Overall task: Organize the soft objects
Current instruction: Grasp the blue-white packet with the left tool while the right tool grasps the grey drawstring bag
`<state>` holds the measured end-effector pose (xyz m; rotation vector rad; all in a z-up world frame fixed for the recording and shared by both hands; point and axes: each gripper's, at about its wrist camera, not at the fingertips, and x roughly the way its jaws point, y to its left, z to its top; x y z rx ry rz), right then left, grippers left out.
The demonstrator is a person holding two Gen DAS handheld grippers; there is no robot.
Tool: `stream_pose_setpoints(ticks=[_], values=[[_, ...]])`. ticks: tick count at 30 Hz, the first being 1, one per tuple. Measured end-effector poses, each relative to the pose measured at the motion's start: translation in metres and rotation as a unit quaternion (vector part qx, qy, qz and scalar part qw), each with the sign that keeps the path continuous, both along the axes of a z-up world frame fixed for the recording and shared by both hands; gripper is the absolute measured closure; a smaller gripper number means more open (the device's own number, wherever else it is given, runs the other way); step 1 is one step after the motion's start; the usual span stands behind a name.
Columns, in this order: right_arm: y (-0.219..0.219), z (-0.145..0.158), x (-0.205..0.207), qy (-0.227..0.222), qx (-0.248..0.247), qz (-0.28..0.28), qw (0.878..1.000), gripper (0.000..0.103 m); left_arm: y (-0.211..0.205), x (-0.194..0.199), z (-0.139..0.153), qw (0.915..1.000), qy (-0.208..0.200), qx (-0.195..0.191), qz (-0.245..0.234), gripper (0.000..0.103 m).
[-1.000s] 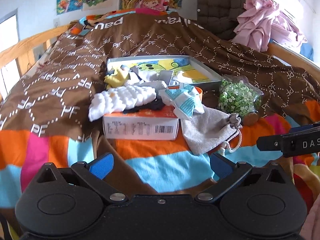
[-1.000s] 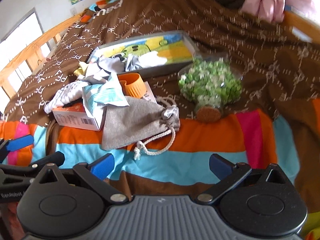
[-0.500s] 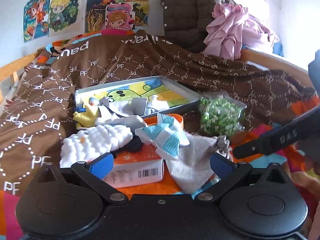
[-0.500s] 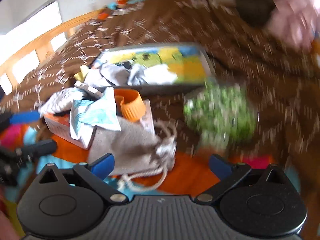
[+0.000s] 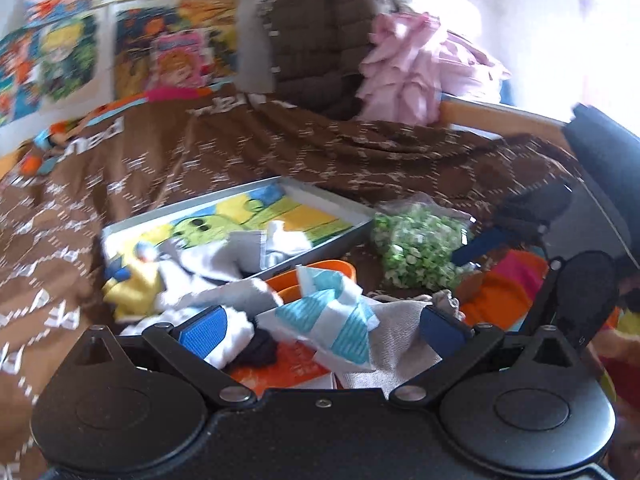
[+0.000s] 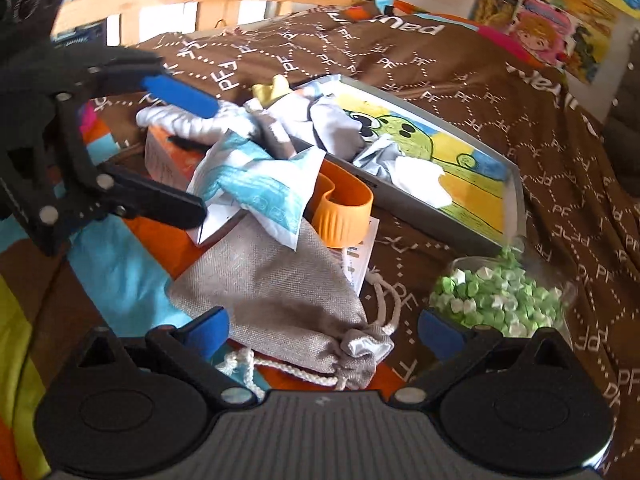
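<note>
Two tongs closing in on the soft pile

Both tongs released, gripping nothing. Left tongs (image 5: 322,326) have pushed forward over the last second: from back over the striped blanket to right over the heap, blue pads now flanking the teal-and-white cloth (image 5: 336,320) and the white knobbly sock (image 6: 192,122). Right tongs (image 6: 322,330) have swung round from the jar side; they now straddle the grey drawstring pouch (image 6: 272,300), its cord trailing at the near edge. Pouch lies on the bed, partly under the cloth and against the orange cup (image 6: 344,212). More soft pieces sit in the picture tray (image 6: 516,216) behind. Jar of green paper stars (image 6: 500,300) just right of the pouch, untouched. Reading: approach done, first grasp likely imminent, nothing sorted yet. Left view blurred, so contact uncertain
</note>
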<state>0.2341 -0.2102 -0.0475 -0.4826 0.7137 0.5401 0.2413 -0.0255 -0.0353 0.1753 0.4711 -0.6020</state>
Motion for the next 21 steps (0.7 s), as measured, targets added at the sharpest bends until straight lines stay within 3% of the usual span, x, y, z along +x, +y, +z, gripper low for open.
stream_pose_setpoints(ticks=[4,9,17,21], values=[[0.008,-0.006,-0.005,-0.012,-0.025,0.035,0.999,0.0,-0.004,0.007,-0.01,0.9992,-0.015,0.011,-0.035,0.001],[0.018,-0.016,-0.006,-0.017,-0.06,0.074,0.995,0.0,-0.005,0.021,-0.017,0.9986,-0.005,0.006,-0.052,0.001],[0.027,-0.028,0.001,-0.014,-0.067,0.077,0.995,0.003,-0.011,0.031,-0.02,0.997,0.011,0.015,-0.076,0.002],[0.031,-0.032,0.002,-0.002,-0.065,0.077,0.995,0.008,-0.016,0.028,-0.02,0.9958,0.01,0.017,-0.089,0.01]])
